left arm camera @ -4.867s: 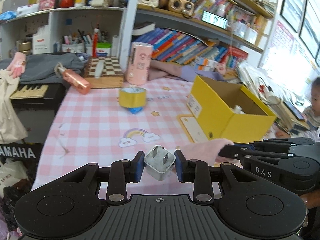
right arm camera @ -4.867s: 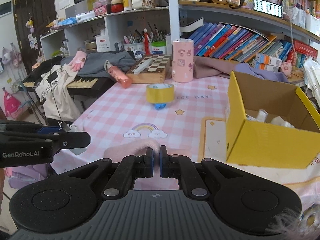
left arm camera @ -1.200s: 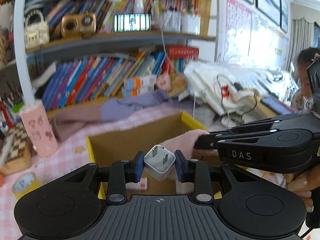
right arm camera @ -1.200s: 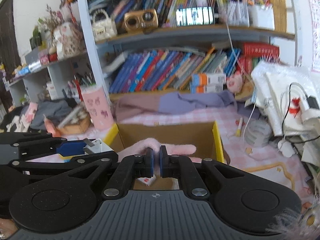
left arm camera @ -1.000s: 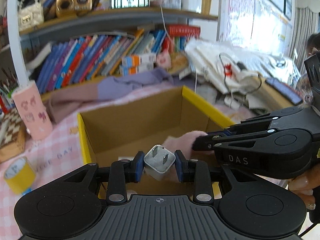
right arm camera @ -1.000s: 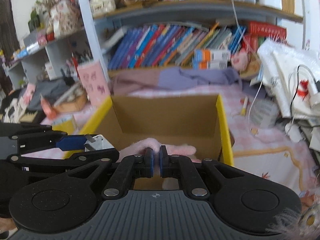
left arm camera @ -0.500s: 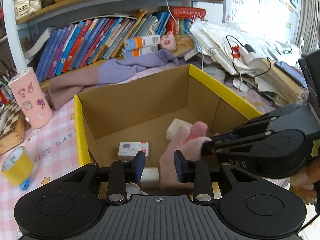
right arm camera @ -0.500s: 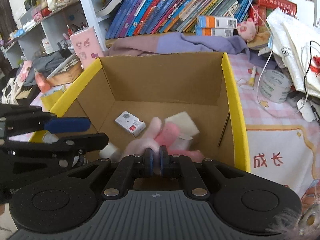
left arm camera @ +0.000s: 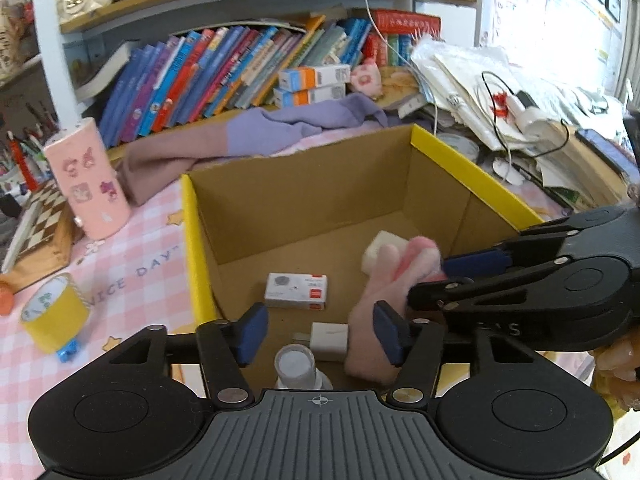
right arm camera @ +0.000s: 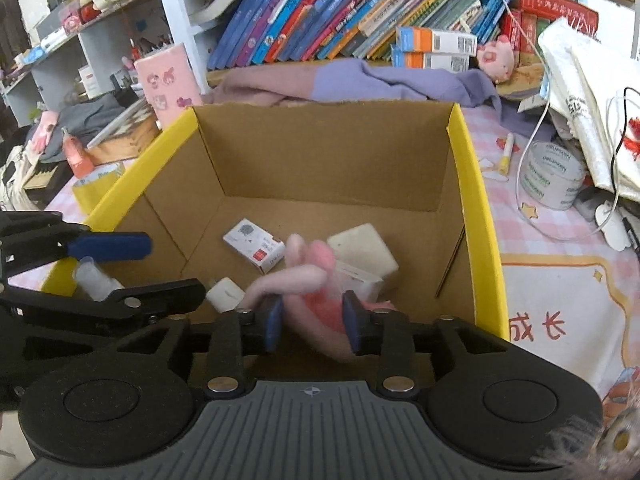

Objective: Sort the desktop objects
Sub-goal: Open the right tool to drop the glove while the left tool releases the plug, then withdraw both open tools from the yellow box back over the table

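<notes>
The left gripper has just been opening; nothing sits between its jaws. Below it, inside the yellow box, lies the white charger, a pink glove at three o'clock.

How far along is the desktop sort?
Done: the white charger, a small printed carton and a white block lie in the yellow box. In hand: both tools have just been opening; the left tool is empty, and the pink glove sits loose between the right tool pads. Left: the yellow tape roll on the table.
</notes>
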Tool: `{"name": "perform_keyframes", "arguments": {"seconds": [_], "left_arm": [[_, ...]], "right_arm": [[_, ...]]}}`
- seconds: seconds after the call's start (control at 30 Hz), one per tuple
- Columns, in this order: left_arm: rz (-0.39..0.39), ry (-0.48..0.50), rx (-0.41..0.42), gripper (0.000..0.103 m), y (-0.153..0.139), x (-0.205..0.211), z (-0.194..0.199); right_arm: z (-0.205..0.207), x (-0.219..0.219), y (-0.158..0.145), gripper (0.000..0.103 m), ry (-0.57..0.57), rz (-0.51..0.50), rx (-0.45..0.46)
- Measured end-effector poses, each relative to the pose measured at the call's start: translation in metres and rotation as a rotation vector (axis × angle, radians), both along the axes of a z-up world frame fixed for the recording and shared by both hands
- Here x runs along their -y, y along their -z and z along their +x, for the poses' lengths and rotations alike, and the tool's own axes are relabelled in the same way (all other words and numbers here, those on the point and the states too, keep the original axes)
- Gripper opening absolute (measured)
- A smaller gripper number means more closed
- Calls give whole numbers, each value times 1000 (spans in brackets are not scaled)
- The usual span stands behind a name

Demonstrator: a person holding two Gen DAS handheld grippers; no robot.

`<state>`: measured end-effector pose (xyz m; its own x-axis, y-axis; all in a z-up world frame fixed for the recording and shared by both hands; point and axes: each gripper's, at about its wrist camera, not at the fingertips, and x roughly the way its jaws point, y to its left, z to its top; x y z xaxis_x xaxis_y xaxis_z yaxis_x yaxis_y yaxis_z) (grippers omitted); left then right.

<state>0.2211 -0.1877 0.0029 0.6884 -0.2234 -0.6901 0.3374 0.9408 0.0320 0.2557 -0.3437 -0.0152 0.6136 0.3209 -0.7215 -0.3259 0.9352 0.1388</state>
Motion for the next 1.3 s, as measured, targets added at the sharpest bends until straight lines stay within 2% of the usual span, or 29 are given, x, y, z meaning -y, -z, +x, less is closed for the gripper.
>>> {"name": "perform_keyframes", "arguments": {"seconds": [0.07,0.47,0.67,0.97,1.3], "left_arm": [[-7,-8,17,66,-5,-3,-4],[-48,-48,112,68,-32,-13,-38],[-62,-69,115,68,-30,-21,-61],[-91,-74,96,69,-24,-33,-89],[-101,-27,80,69,-21,-46,-115]], "right_arm": [[-5,0,-4,42,-1,-2,24],[-40,13,-32,50,87,32,125],[-61,20,-40,51,136,45,149],[-95,17,-45,54,173,8,176],[-131,6,-36,54,238,-13,148]]}}
